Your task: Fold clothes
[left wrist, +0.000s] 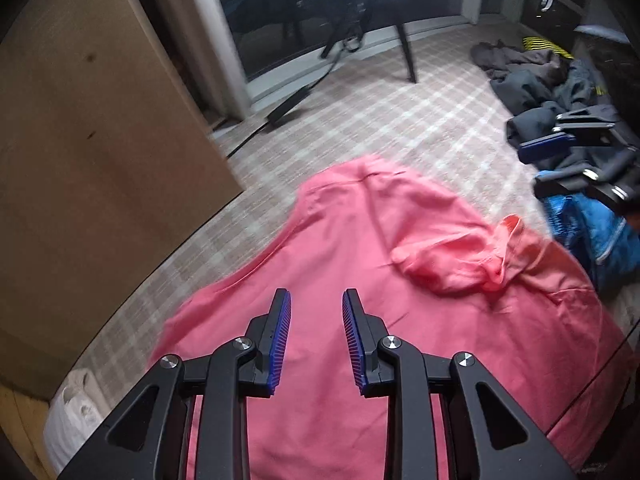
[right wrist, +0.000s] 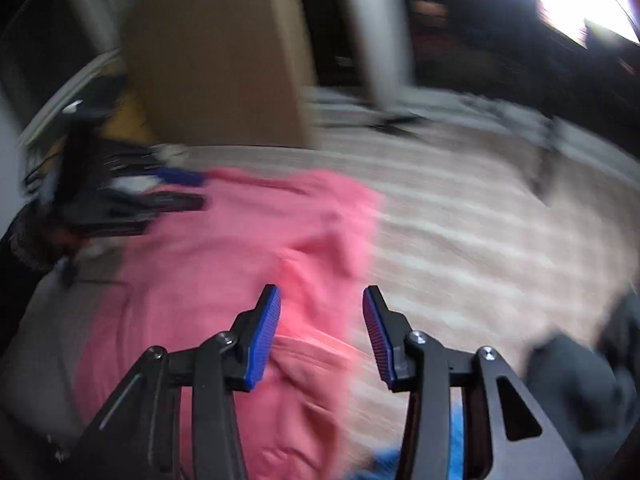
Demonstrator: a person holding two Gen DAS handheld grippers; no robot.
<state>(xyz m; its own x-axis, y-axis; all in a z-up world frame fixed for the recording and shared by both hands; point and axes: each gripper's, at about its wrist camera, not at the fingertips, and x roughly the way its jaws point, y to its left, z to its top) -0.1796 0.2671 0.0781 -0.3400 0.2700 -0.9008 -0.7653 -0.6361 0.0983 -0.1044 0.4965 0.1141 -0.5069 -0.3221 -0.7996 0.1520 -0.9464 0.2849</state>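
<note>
the left gripper [left wrist: 316,300] hangs over the pink garment [left wrist: 360,280], jaws spread with nothing between them. the garment lies flat on the plaid carpet [left wrist: 360,120] below and ahead, one sleeve [left wrist: 452,256] bunched to the right. the right gripper [right wrist: 322,296], blurred, stands spread and empty above the garment's edge.

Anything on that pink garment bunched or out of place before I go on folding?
Yes. On the pink garment, the sleeve lies crumpled in a lump on top of the body instead of flat. The rest looks fairly smooth. Both grippers, left and right, are open with nothing between the jaws.
</note>
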